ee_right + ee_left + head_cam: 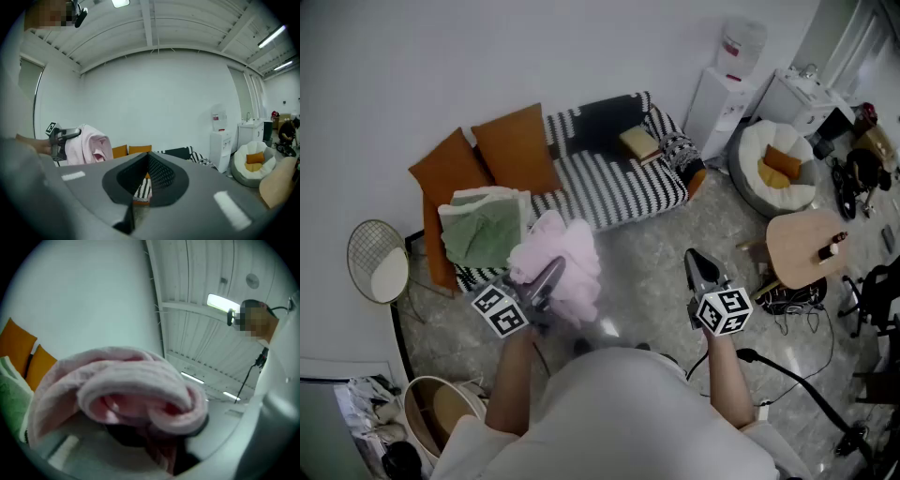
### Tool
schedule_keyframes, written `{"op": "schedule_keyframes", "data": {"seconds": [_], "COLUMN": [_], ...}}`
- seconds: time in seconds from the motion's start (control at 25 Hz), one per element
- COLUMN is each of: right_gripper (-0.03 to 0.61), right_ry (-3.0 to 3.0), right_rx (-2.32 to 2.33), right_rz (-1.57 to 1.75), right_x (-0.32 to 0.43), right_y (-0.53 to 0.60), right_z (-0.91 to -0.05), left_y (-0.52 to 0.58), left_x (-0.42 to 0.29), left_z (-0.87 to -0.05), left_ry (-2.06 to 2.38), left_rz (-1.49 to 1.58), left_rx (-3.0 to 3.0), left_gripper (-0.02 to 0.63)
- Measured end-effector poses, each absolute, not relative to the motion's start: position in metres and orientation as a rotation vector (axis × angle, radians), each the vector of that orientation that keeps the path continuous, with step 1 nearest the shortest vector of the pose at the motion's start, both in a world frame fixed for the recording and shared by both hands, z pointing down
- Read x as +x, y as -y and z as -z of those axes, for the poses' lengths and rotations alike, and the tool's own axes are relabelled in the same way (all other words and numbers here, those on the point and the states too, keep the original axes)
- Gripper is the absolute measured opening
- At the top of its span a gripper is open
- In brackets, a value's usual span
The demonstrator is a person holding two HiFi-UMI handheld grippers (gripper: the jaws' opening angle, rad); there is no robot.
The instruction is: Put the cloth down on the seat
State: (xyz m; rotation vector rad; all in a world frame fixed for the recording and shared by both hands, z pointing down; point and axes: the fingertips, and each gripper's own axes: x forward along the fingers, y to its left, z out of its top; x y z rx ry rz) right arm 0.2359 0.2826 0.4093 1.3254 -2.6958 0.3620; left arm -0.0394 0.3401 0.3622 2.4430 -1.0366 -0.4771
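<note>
Head view: left gripper grips pink cloth; water bottle label unreadable.

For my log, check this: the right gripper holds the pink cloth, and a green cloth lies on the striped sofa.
Wrong hand. The left gripper holds the pink cloth; the right gripper is empty, as the head view shows. The green cloth does lie on the striped sofa.

Lounge corner of the office-like hall where I stand: striped sofa with orange cushions, beanbag chair, small round table, water dispenser against a white wall, strip lights overhead.
</note>
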Motion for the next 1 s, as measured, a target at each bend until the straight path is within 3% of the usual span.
{"op": "schedule_keyframes", "data": {"seconds": [1.0], "right_gripper": [0.003], "right_ry": [2.642], "right_rx": [1.367], "right_rz": [-0.390], "right_x": [0.219], "right_y": [-0.297], "right_z": [-0.417], "left_y": [-0.346], "left_x": [-0.055], "left_z": [-0.368], "left_ry": [0.974], "left_rz": [0.490], "left_rx": [2.461], "left_gripper": [0.127]}}
